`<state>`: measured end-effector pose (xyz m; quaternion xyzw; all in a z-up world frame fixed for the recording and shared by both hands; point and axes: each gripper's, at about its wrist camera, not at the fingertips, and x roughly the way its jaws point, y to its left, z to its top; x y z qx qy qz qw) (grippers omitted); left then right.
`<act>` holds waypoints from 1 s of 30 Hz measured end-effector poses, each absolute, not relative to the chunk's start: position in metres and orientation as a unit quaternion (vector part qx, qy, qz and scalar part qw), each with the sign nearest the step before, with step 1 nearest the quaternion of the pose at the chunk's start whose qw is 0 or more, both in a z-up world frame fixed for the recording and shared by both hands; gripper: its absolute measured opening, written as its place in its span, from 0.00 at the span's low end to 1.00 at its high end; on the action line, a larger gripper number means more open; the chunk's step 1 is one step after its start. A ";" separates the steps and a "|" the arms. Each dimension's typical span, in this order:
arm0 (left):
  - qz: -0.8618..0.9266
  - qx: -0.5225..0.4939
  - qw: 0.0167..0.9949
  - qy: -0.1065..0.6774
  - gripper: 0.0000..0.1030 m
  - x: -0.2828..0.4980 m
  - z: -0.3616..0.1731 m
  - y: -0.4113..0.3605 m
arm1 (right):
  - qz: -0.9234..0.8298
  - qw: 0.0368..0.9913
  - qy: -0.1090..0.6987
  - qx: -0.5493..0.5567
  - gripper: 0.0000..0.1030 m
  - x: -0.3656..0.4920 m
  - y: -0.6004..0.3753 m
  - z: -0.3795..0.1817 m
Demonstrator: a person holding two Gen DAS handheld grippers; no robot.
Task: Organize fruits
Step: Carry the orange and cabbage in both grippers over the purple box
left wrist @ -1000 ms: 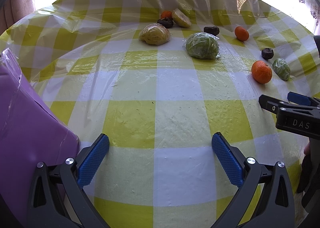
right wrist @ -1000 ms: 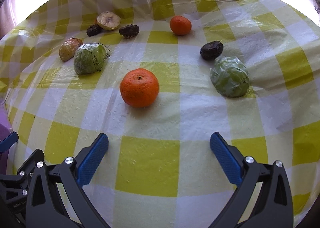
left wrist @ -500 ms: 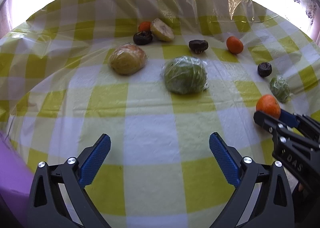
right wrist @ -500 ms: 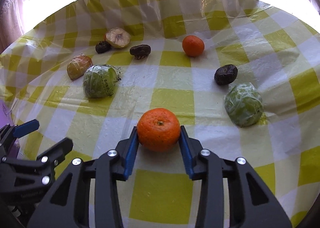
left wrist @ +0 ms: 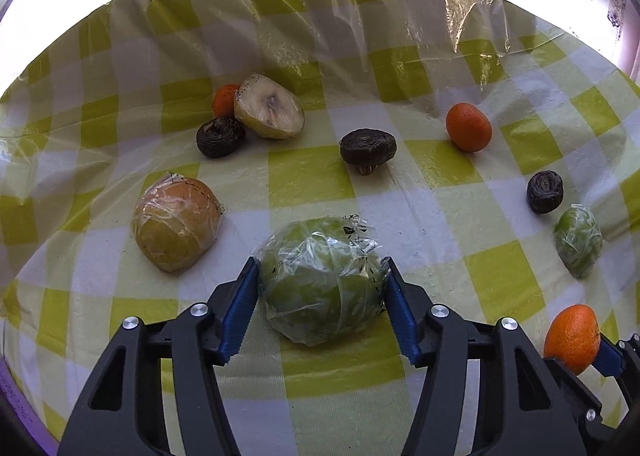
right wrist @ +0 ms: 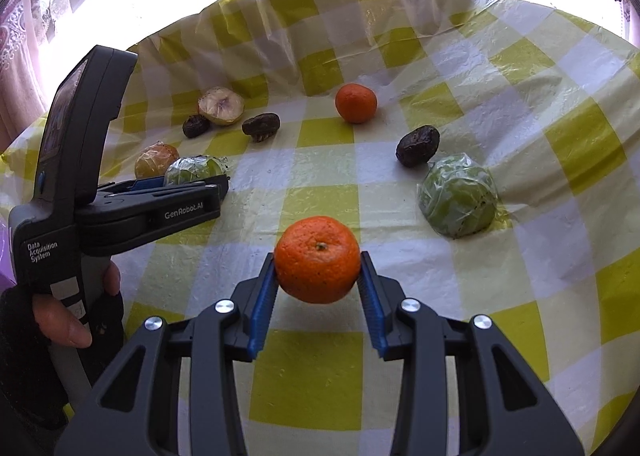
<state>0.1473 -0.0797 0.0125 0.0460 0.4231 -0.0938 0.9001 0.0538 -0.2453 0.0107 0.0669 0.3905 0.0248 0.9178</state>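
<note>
Fruits scattered over checkered tablecloth

Black grippers (blue ribbed pads), silver screws

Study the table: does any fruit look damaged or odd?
One does: the cut half fruit at the far left lies open with browned flesh, beside a dark shrivelled fruit. Several others are wrapped in plastic film.

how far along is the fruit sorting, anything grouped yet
Nothing looks grouped yet; no bin or pile shows. In hand: the right gripper is shut on an orange, lifted off the checked cloth; the left gripper is shut on a wrapped green fruit. Left scattered: another orange, a second wrapped green fruit, a wrapped yellow fruit, a cut half, dark fruits.
</note>
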 end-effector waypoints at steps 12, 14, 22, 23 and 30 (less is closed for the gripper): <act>-0.082 -0.063 0.920 0.379 0.56 0.048 0.022 -0.026 | 0.031 0.912 0.396 0.102 0.39 0.056 -0.252 0.006; -0.087 -0.075 0.920 0.375 0.56 0.029 0.021 -0.019 | 0.036 0.912 0.394 0.111 0.39 0.056 -0.255 0.006; -0.110 -0.076 0.914 0.384 0.56 -0.023 0.018 -0.011 | 0.047 0.906 0.398 0.135 0.39 0.044 -0.252 0.005; -0.111 -0.073 0.914 0.383 0.56 -0.028 0.018 -0.011 | 0.051 0.904 0.401 0.139 0.39 0.039 -0.249 0.005; -0.106 -0.075 0.916 0.379 0.56 -0.057 0.017 -0.002 | 0.085 0.905 0.403 0.109 0.39 -0.010 -0.205 0.006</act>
